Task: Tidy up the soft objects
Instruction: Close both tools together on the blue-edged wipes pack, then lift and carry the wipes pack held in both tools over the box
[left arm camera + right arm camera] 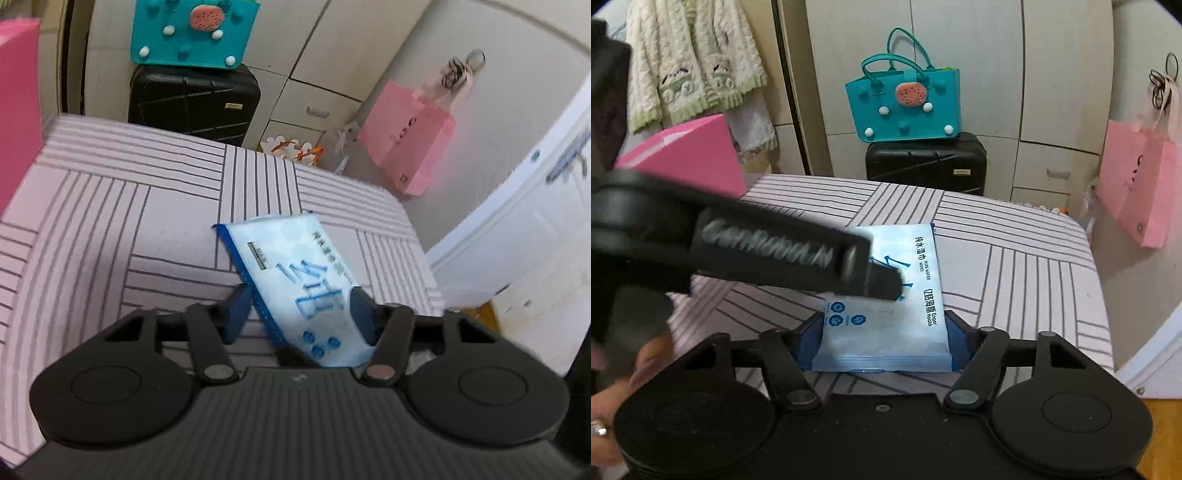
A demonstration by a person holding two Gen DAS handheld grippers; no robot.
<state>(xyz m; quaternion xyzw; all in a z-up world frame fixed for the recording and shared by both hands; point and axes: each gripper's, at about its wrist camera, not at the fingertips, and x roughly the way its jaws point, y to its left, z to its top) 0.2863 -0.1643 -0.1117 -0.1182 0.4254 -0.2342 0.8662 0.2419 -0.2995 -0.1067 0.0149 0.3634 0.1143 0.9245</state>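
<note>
Both grippers are working the same thing here. The right gripper [882, 338] is holding the near end of a light blue soft plastic pack of wet wipes [890, 295], its blue-padded jaws sitting against both sides of the pack at a middling width, so that one is gripped. The left gripper [301, 314] is straddling the same pack [295, 280] from the side; in the left wrist view the pack is running diagonally between its jaws, the right pad is touching the pack's edge and the left pad is sitting just off the darker blue seam, so I can't tell if it's actually clamping. In the right wrist view the left gripper [886, 286] is reaching in from the left with its tip over the middle of the pack.

The pack is lying flat near the front corner of a surface covered in a pale lilac cloth with dark striped blocks [1015, 266]; bed or tabletop, can't tell.

Further out: a bright pink box [690, 158] is sitting at the far left edge, a black hard-shell suitcase [923, 166] is standing behind, with a teal felt handbag with white pom-poms [905, 107] on top. A pink paper bag [1137, 192] is hanging on the right wall, and a cream knitted sweater [694, 59] is hanging top left.
</note>
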